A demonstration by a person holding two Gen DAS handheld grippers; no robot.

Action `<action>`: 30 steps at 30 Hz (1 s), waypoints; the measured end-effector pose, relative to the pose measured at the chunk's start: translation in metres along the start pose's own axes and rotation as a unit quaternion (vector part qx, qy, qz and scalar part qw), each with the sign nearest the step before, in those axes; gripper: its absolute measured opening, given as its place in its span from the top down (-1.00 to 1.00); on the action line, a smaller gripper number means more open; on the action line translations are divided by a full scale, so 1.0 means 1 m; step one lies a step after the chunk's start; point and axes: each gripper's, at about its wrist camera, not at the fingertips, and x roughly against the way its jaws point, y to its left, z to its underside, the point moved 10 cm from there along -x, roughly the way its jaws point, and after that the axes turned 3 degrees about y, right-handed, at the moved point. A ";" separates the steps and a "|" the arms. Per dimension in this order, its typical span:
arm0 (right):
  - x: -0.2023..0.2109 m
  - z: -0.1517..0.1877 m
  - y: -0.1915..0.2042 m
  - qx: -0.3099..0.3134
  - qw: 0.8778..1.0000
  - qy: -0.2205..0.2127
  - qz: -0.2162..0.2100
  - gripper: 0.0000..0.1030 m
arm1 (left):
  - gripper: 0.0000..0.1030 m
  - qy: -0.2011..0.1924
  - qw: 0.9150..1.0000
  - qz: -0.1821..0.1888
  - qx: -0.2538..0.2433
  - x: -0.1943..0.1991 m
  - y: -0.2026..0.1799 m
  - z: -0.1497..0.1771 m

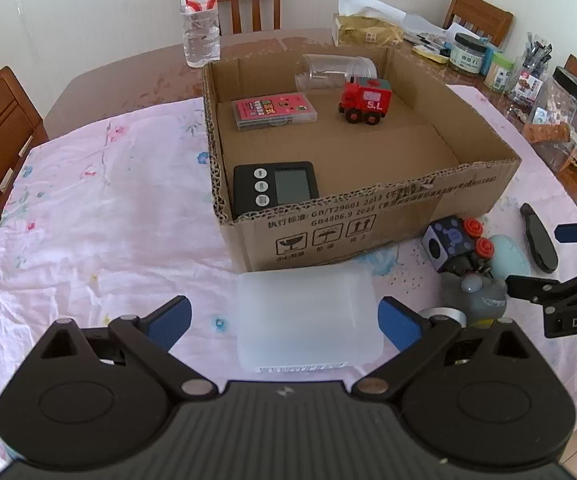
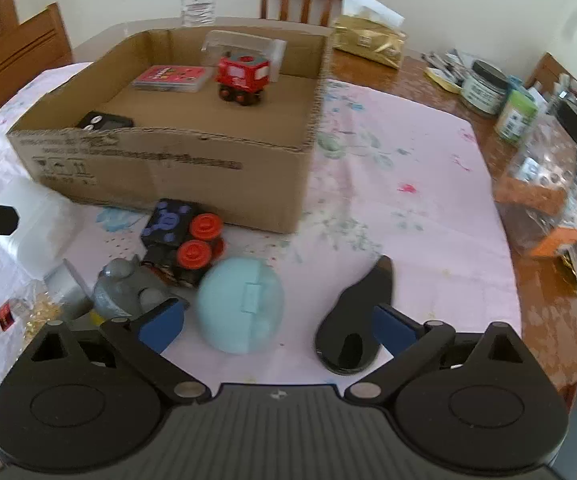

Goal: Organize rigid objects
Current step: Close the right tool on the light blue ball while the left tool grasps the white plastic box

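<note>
A cardboard box (image 1: 368,216) holds a red toy train (image 1: 364,101), a pink card case (image 1: 274,114), a black timer (image 1: 274,188) and a lying clear jar (image 1: 336,70). My left gripper (image 1: 284,322) is open around a translucent white plastic box (image 1: 306,316) on the cloth in front of the cardboard box. My right gripper (image 2: 276,326) is open, with a light blue round case (image 2: 242,304) between its fingers and a black folded tool (image 2: 354,320) by its right finger. A dark toy car with red wheels (image 2: 184,236) and a grey figure (image 2: 128,288) lie left of the case.
A pink floral cloth (image 1: 88,208) covers the wooden table. A water bottle (image 1: 199,12) stands behind the box. Jars, a gold packet (image 1: 368,30) and clutter line the right edge (image 2: 528,128). Wooden chairs surround the table.
</note>
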 end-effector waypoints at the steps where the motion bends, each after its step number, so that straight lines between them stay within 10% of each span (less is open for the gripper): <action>1: -0.002 0.000 0.002 0.004 1.000 0.000 0.001 -0.91 | -0.93 0.001 1.000 -0.001 0.000 -0.001 0.000 0.000; 18: -0.013 -0.001 0.017 0.070 0.998 -0.001 -0.003 -0.31 | -0.93 0.010 1.000 -0.002 0.000 -0.011 -0.001 0.000; 30: -0.021 -0.001 0.010 0.029 0.999 0.005 -0.042 -0.28 | -0.93 0.021 1.000 0.013 -0.004 -0.019 -0.010 0.001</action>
